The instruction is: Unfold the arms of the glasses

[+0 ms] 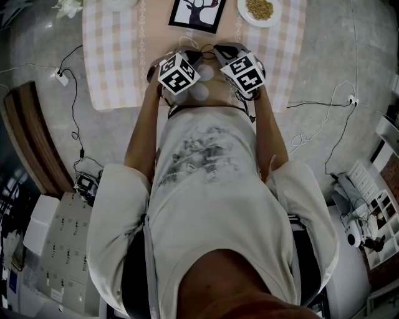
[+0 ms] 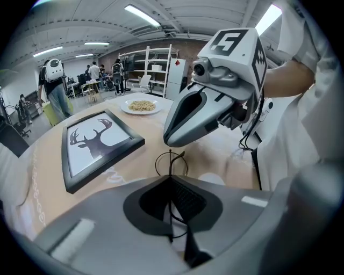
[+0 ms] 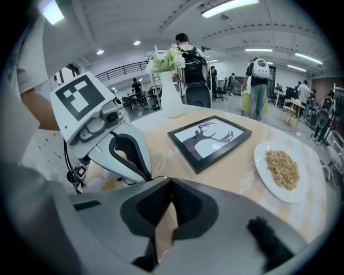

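1. Nearest is the person in a pale shirt (image 1: 212, 187), standing at the table (image 1: 118, 56) edge on the near side of the deer picture frame (image 1: 197, 12), both forearms reaching toward it.
2. The left gripper (image 2: 171, 182) sits just short of the frame, angled down at the tabletop. Its jaws are pressed together on the glasses (image 2: 171, 163). The thin dark wire runs between the pads, and one round lens rim sticks out past the tips, above the cloth on the near side of the frame.
3. The right gripper (image 3: 171, 181) is close beside the left one, their noses almost touching, also on the near side of the frame. Its jaws are closed tight, with no gap at the tips. A fine dark wire from the glasses runs in to where the tips meet.
4. The frame lies flat on the checked cloth, just beyond the two grippers.
5. A white plate (image 3: 262, 171) of pale food lies to the right of the frame, apart from it.
6. A white vase of flowers (image 3: 171, 91) stands past the frame's far left corner.
7. Well beyond the frame, people (image 3: 258, 86) stand among shelves and desks.
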A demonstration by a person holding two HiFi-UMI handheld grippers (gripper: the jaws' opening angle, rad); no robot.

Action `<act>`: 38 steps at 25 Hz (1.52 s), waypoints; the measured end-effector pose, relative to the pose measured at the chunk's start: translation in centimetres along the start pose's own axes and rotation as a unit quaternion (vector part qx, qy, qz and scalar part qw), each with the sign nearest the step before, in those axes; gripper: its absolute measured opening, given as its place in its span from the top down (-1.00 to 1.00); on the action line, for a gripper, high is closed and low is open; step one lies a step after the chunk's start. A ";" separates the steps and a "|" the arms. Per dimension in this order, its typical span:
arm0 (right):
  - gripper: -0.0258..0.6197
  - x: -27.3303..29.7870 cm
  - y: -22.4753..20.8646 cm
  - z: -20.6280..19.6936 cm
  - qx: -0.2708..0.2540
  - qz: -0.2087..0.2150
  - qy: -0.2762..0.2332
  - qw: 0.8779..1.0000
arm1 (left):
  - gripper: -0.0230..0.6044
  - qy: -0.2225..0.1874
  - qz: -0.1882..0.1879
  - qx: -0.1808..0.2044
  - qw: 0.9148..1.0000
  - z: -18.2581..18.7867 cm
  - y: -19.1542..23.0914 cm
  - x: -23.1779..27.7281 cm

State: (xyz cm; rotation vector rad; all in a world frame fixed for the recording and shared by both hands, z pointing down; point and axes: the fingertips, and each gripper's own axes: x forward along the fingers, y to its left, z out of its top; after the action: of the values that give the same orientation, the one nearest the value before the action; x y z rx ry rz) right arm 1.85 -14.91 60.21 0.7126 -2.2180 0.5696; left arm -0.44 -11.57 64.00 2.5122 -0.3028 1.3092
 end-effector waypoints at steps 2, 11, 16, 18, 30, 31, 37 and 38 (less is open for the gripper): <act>0.87 0.3 0.0 0.0 -0.004 0.003 0.002 1.000 | 0.89 0.000 -0.001 0.001 1.000 0.0 0.0 0.0; 0.87 1.8 0.1 -0.6 -0.021 0.023 0.029 0.999 | 0.89 -0.003 -0.001 0.000 1.000 0.0 0.0 0.1; 0.87 2.1 0.2 -0.7 -0.018 0.029 0.033 0.999 | 0.89 -0.008 0.003 -0.001 1.000 0.0 0.1 0.0; 0.87 2.1 0.2 -0.7 -0.019 0.029 0.035 0.999 | 0.89 -0.010 0.006 0.000 1.000 0.1 0.1 -0.1; 0.87 2.2 0.3 -1.0 -0.049 0.021 0.049 0.997 | 0.90 -0.021 0.017 0.012 1.000 0.3 -0.4 -0.5; 0.87 2.3 0.3 -1.0 -0.050 0.021 0.050 0.997 | 0.90 -0.022 0.017 0.013 1.000 0.3 -0.5 -0.6; 0.87 2.3 0.6 -1.0 -0.058 0.021 0.049 0.997 | 0.90 -0.029 0.020 0.017 0.999 0.2 -0.8 -0.9; 0.87 2.3 0.7 -1.0 -0.059 0.021 0.049 0.997 | 0.90 -0.031 0.021 0.018 0.999 0.1 -0.8 -0.9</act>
State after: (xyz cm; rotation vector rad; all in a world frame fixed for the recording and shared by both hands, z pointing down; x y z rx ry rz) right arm 0.56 -14.59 62.43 0.5659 -2.1594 0.4802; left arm -0.60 -10.79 63.00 2.5944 -0.3486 1.2644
